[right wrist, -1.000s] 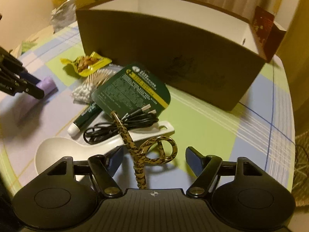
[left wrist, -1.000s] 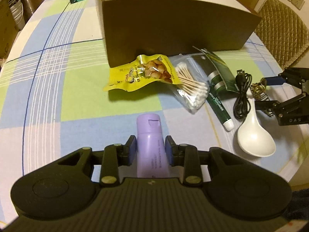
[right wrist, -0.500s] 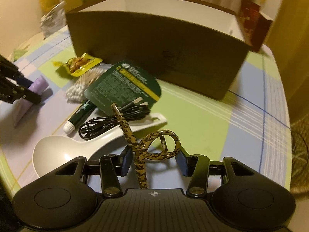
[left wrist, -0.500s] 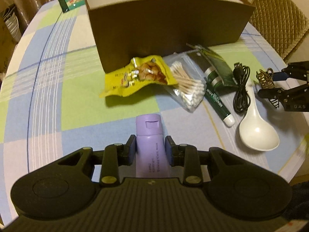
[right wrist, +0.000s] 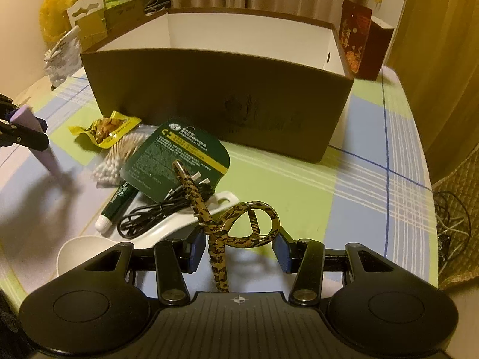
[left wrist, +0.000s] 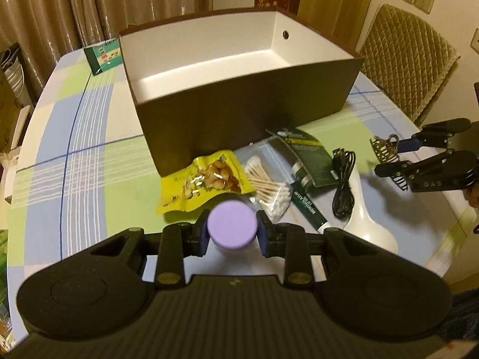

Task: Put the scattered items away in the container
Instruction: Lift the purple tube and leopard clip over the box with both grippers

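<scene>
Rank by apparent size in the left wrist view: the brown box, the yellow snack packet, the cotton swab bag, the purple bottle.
1. brown box, by far the largest.
2. yellow snack packet.
3. cotton swab bag.
The purple bottle shows only its end, close to the camera in the left tool, so I leave it unranked.

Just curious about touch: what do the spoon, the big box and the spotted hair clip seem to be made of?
Spoon: glossy white, probably ceramic or melamine; it shows soft highlights. Box: likely cardboard, matte brown outside and white inside, with thin, straight walls. Hair clip: shiny leopard-print, probably plastic, with a metal coil spring.
</scene>
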`<state>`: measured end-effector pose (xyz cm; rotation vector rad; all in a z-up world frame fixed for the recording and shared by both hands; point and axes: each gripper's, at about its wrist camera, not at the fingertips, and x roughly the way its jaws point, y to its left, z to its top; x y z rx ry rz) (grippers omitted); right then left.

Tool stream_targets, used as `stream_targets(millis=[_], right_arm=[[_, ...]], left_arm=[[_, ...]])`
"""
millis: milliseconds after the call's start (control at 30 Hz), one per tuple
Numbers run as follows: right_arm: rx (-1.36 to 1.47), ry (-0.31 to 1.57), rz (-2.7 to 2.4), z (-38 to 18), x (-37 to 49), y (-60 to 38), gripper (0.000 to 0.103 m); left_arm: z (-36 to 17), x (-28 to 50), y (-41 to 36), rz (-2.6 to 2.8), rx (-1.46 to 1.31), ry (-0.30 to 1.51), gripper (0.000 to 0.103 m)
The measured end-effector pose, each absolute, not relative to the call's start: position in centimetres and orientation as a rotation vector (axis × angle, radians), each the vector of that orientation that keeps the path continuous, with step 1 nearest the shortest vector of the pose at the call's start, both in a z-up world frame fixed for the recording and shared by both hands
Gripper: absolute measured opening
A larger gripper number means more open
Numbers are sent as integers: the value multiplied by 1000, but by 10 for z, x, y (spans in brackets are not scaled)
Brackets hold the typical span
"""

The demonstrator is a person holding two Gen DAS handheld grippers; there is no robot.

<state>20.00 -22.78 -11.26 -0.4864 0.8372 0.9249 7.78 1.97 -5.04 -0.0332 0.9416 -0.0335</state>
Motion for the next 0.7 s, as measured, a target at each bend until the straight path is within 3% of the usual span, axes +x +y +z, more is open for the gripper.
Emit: stream_targets(millis=[700], right_arm=[[-368,800,943,-63,208,-225,46]], left_arm=[[5,77,22,-29,-30,810,26]])
